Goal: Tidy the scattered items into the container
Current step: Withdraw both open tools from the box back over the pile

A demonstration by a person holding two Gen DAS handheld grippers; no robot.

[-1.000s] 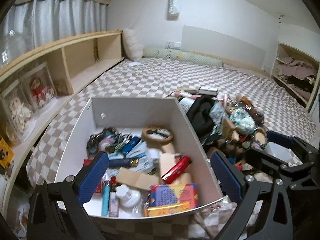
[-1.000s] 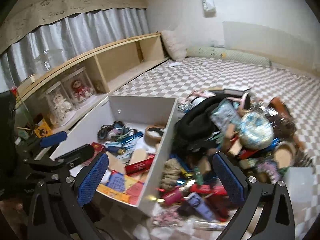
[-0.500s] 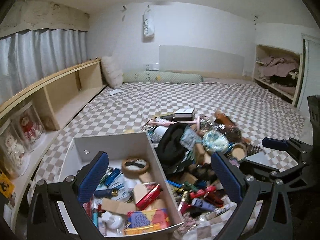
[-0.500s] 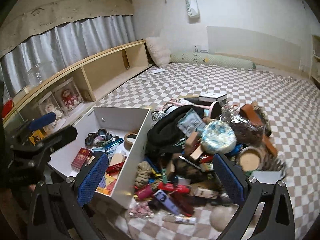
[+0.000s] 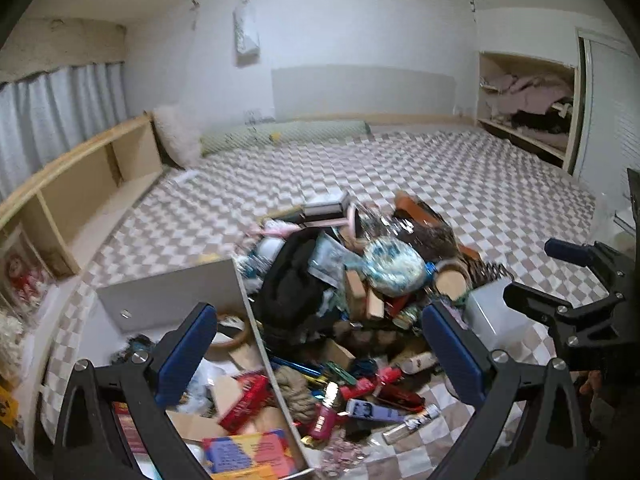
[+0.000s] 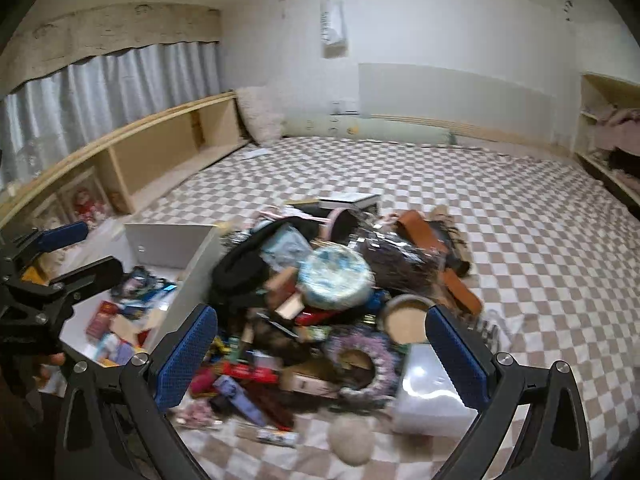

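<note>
Left wrist view: both grippers, left gripper (image 5: 320,354) and right gripper (image 6: 320,354), spread empty above the clutter pile (image 5: 360,300) beside the white box (image 5: 168,296); picking comes next.

A checked bed cover (image 6: 500,216) carries everything. Near its front edge sits a white box (image 5: 168,300), with a heap of clutter (image 6: 320,300) just beside it. A green bolster (image 6: 368,130) lies along the far edge.

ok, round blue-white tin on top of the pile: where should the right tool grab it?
Across its rim, from above. The tin lies tilted and exposed atop the pile, with its edge clear. The right tool is open and probably wide enough, though that is hard to judge.
</note>
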